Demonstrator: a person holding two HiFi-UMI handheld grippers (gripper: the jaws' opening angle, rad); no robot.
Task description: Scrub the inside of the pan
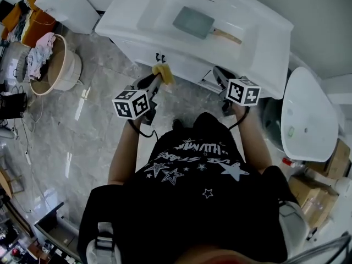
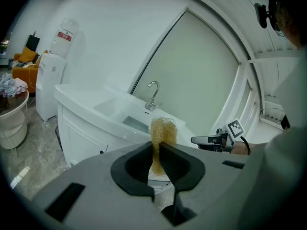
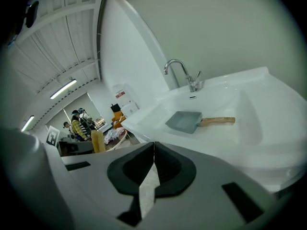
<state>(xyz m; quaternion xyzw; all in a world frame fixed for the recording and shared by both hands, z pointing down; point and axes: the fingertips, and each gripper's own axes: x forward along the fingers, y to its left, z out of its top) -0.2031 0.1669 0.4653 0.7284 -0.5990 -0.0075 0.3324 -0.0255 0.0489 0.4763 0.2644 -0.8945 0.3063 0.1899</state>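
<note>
A square grey-blue pan [image 1: 193,22] with a wooden handle [image 1: 227,36] lies in the white sink basin [image 1: 165,10]; the right gripper view shows the pan [image 3: 184,121] below the faucet [image 3: 180,71]. My left gripper [image 1: 159,77] is shut on a yellow mesh scourer [image 1: 163,72], which stands up between its jaws [image 2: 162,131]. It hangs in front of the counter, short of the sink. My right gripper [image 1: 219,70] is level with it, also in front of the counter, its jaws pressed together with nothing between them [image 3: 153,145].
The white vanity counter [image 1: 264,43] has cabinet doors [image 1: 165,56] below. A tub of laundry [image 1: 52,65] stands on the floor at the left, a white oval fixture [image 1: 308,114] and cardboard boxes [image 1: 324,164] at the right. People [image 3: 76,126] stand far behind.
</note>
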